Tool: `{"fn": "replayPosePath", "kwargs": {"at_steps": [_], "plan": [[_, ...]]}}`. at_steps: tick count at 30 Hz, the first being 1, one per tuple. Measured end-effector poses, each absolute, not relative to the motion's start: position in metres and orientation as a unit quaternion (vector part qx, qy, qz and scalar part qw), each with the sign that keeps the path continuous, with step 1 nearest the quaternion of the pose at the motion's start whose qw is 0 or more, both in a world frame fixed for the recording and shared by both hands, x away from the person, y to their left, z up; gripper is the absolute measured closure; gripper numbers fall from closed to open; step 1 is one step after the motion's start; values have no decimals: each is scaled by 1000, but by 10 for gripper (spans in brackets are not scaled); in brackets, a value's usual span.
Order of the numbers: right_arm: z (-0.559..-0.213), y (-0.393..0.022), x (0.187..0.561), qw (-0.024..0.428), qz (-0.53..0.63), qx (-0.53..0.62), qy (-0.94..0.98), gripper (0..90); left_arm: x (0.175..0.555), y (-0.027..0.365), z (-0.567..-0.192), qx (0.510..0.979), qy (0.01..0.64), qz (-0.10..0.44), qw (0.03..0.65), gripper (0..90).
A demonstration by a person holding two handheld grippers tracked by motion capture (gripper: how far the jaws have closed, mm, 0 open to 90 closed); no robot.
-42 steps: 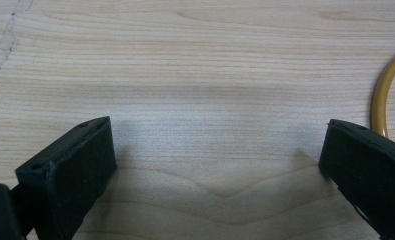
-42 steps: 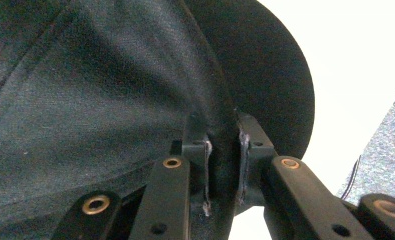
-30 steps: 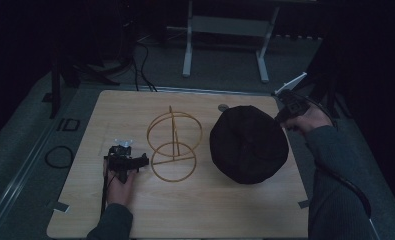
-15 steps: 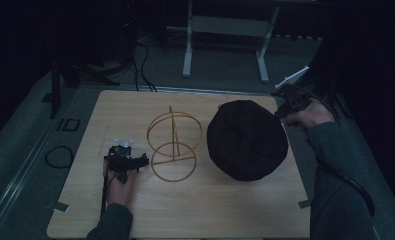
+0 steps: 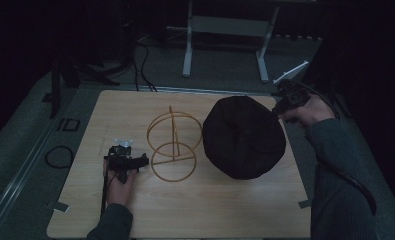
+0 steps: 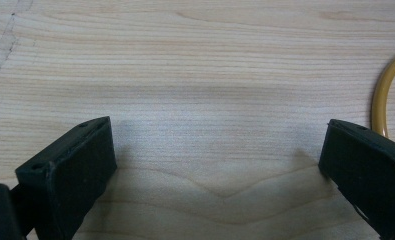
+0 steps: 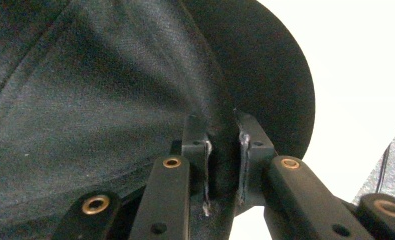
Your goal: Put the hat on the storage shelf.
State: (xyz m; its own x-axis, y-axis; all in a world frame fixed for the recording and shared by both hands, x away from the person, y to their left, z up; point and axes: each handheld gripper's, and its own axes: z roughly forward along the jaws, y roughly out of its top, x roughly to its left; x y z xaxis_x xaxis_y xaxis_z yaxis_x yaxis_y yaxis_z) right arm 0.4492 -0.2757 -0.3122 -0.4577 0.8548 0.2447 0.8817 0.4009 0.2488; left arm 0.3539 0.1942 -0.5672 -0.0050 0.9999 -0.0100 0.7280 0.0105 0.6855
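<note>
Wooden table (image 5: 200, 215), yellow wire stand (image 5: 174, 145) at its middle, grey floor beyond

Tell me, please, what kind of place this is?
Probably a dim lab or workshop set up for recording. A wooden table stands on a grey floor, with the metal legs of a stand behind it and cables lying on the floor. A wire stand and a black hat serve as props.

The table's (image 5: 195, 215) near edge lies bare. A wire stand (image 5: 174, 145) and black hat (image 5: 242, 137) block its middle.
</note>
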Motion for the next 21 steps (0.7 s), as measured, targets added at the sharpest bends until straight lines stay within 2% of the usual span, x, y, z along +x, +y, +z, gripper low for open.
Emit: {"fn": "replayPosePath", "kwargs": {"at_steps": [21], "plan": [[-283,-269,446,34,-202,-520,-829,780,354,194,-567,654,660,258,263,12]]}}
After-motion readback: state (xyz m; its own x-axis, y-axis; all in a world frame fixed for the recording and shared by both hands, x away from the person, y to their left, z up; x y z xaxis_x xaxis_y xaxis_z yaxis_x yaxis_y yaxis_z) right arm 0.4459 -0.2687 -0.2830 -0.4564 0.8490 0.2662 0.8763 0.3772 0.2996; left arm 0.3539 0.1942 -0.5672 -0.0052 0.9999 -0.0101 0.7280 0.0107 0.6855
